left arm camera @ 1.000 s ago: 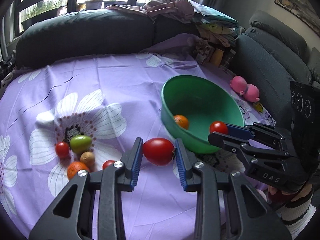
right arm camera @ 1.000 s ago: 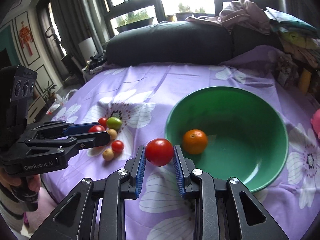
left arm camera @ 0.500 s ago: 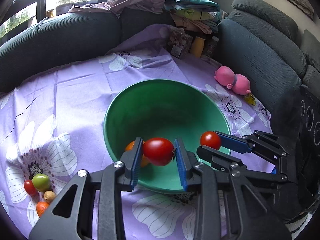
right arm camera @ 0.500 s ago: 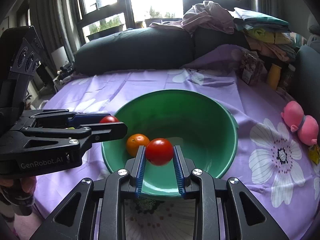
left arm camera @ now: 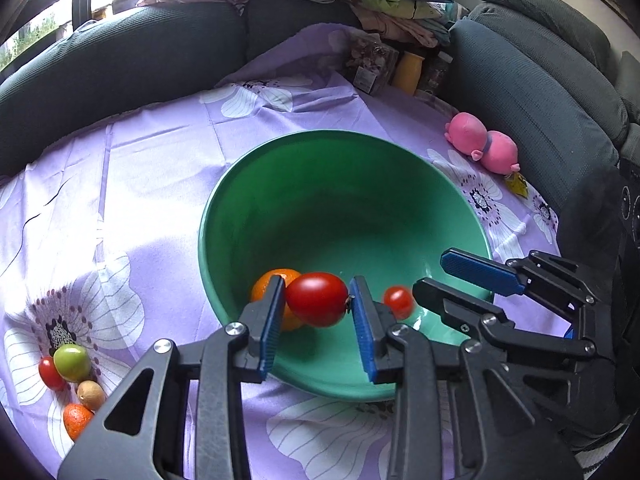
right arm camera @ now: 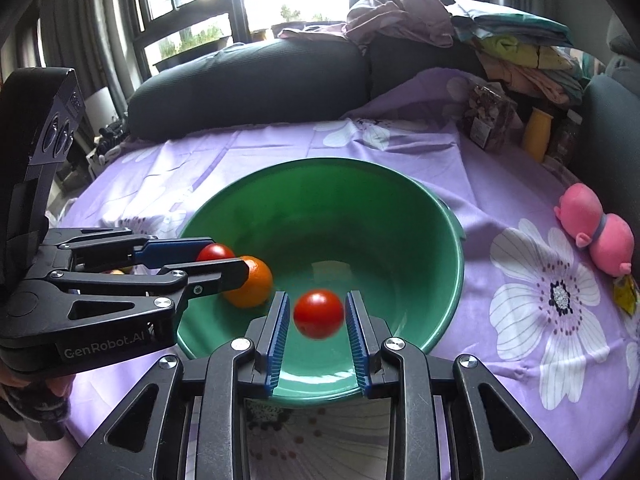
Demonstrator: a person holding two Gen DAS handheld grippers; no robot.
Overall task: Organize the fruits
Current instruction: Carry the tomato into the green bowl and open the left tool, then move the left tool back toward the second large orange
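Observation:
A green bowl (left arm camera: pixel 320 134) (right arm camera: pixel 340 162) stands on the purple flowered cloth with an orange (left arm camera: pixel 272 284) (right arm camera: pixel 254 286) inside. My left gripper (left arm camera: pixel 318 284) (right arm camera: pixel 224 258) hangs over the bowl's near left rim. Its jaws are opening, and the large red tomato (left arm camera: pixel 317 299) (right arm camera: pixel 214 252) still sits sharp between the pads. My right gripper (right arm camera: pixel 318 296) (left arm camera: pixel 430 272) is over the near rim beside it. The small red tomato (right arm camera: pixel 319 314) (left arm camera: pixel 398 302) is blurred, clear of both pads and dropping into the bowl.
Loose fruits lie on the cloth at the left: a green one (left arm camera: pixel 72 362), a red one (left arm camera: pixel 50 372), a tan one (left arm camera: pixel 91 395) and an orange one (left arm camera: pixel 76 420). A pink toy (left arm camera: pixel 482 148) (right arm camera: pixel 596 234) lies right of the bowl. Dark sofa cushions and jars (left arm camera: pixel 408 72) border the far side.
Both grippers have moved from over the cloth to above the bowl's near rim. The small tomato has left the right gripper's pads and is falling. The large tomato keeps its place in the left jaws.

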